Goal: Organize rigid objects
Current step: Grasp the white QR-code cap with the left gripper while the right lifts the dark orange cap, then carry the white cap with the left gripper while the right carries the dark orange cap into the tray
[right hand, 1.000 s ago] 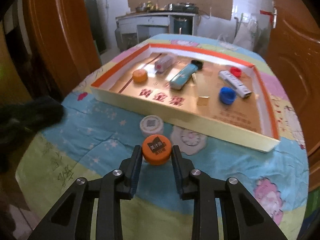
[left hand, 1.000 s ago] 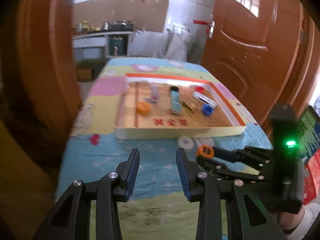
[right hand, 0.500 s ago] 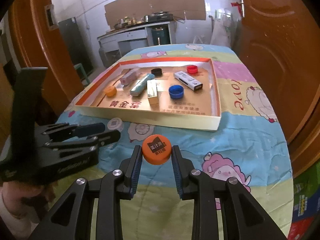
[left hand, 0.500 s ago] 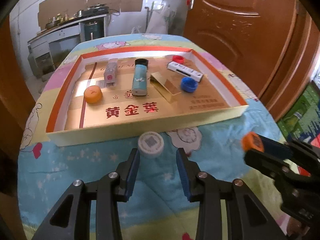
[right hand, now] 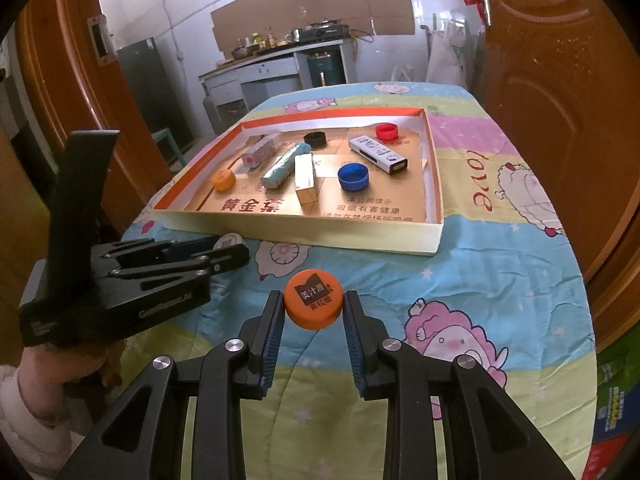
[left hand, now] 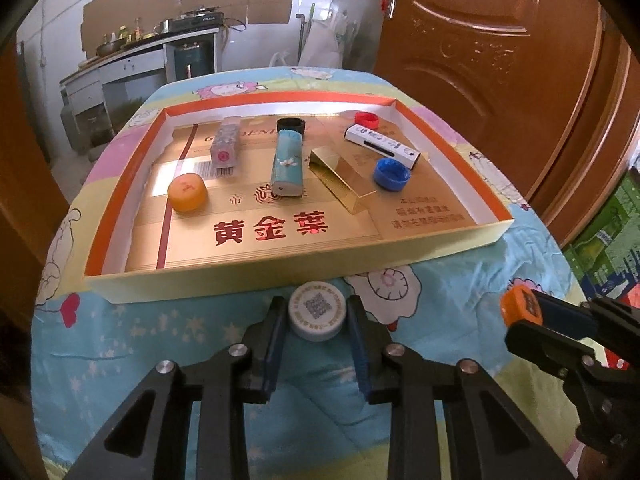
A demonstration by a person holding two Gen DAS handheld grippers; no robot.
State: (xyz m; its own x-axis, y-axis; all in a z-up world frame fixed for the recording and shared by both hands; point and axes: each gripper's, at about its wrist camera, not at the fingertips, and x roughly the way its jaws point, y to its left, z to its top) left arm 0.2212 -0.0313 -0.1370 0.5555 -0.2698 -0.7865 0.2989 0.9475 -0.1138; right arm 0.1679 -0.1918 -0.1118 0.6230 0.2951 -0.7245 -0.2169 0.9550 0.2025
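Note:
My left gripper (left hand: 316,320) is open, its fingers on either side of a white bottle cap (left hand: 318,311) with a QR code that lies on the cloth just in front of the tray (left hand: 296,266). My right gripper (right hand: 312,312) is shut on an orange cap (right hand: 313,304) and holds it above the cloth; it shows at the right of the left wrist view (left hand: 520,311). The left gripper appears at the left of the right wrist view (right hand: 224,250).
The shallow box tray (right hand: 434,184) holds an orange cap (left hand: 187,191), a pink box (left hand: 226,146), a teal case (left hand: 287,164), a gold box (left hand: 344,180), blue (left hand: 391,174), black (left hand: 291,124) and red (left hand: 367,119) caps, and a white box (left hand: 382,146). Wooden doors (left hand: 500,60) stand at both sides.
My left gripper has moved forward so the white cap now lies between its fingers. My right gripper still holds the orange cap at the right.

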